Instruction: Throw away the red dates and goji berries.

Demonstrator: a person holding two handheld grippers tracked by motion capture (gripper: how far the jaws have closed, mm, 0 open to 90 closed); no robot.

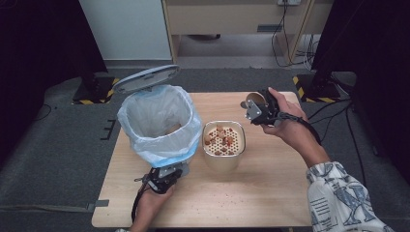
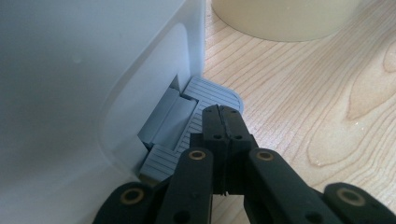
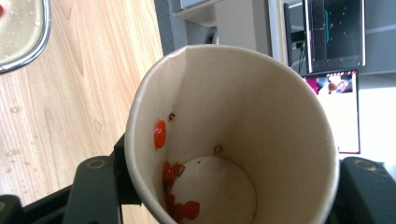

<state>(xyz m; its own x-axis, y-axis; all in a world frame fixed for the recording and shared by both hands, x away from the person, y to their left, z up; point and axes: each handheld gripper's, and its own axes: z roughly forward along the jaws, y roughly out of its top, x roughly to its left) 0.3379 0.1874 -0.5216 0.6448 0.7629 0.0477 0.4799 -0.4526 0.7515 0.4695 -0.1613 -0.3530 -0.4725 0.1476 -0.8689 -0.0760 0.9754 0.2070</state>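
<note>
**Item count, table surface**

One wooden table (image 1: 270, 188) carries the items. One pedal bin (image 1: 159, 123) stands toward the left edge, fitted with one plastic liner (image 1: 145, 145) and one grey lid (image 1: 145, 79), raised. One grey foot pedal (image 2: 205, 95) shows at the bin's base. One cream container (image 1: 223, 145) with one perforated insert sits at the table's centre, holding several reddish-brown pieces; exact number cannot be told. One paper cup (image 3: 233, 135), with a few red scraps stuck inside. Two grippers: left gripper (image 1: 162, 180), right gripper (image 1: 256, 108).
</note>
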